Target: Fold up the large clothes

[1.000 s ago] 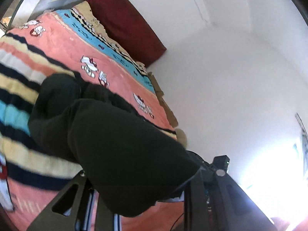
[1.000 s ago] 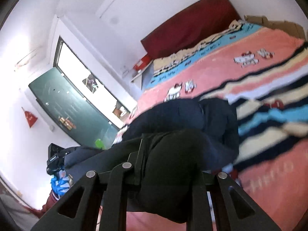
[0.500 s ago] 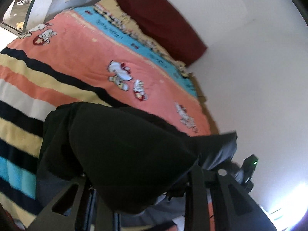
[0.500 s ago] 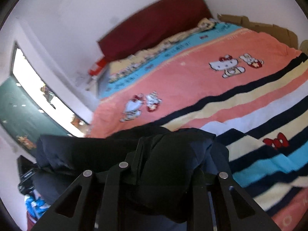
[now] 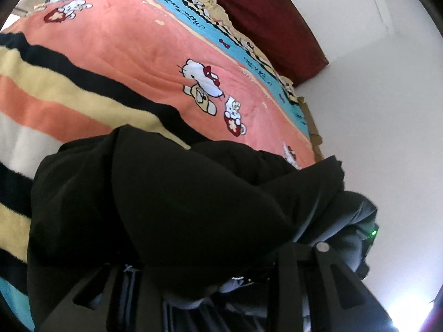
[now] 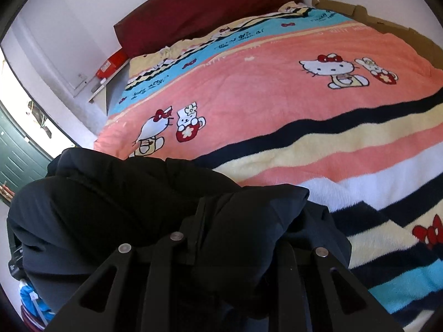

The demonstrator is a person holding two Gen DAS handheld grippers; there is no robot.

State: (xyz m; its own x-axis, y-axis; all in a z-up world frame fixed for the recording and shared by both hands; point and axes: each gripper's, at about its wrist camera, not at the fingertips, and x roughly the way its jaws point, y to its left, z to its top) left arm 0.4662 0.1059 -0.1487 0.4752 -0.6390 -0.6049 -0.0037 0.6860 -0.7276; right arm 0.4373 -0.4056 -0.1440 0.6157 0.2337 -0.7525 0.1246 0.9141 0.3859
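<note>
A large black padded jacket (image 5: pixel 177 207) hangs bunched in front of both cameras over the bed. My left gripper (image 5: pixel 210 282) is shut on a thick fold of the jacket, which covers its fingertips. My right gripper (image 6: pixel 235 251) is shut on another fold of the same jacket (image 6: pixel 133 210); the cloth bulges between and over its fingers. The jacket's lower part drapes onto the striped blanket (image 6: pixel 332 149). The other gripper shows as a dark device with a green light (image 5: pixel 372 233) at the right edge of the left wrist view.
The bed carries a pink, striped cartoon-cat blanket (image 5: pixel 124 55) with a dark red headboard cushion (image 6: pixel 207 8) against the white wall. Cardboard (image 6: pixel 387 25) lines the bed's far side. A red box (image 6: pixel 110 65) sits on a ledge left of the bed.
Both grippers have tilted down and moved toward the bed with the jacket. More blanket and less wall and window show now. The jacket hangs lower, closer to the blanket.
</note>
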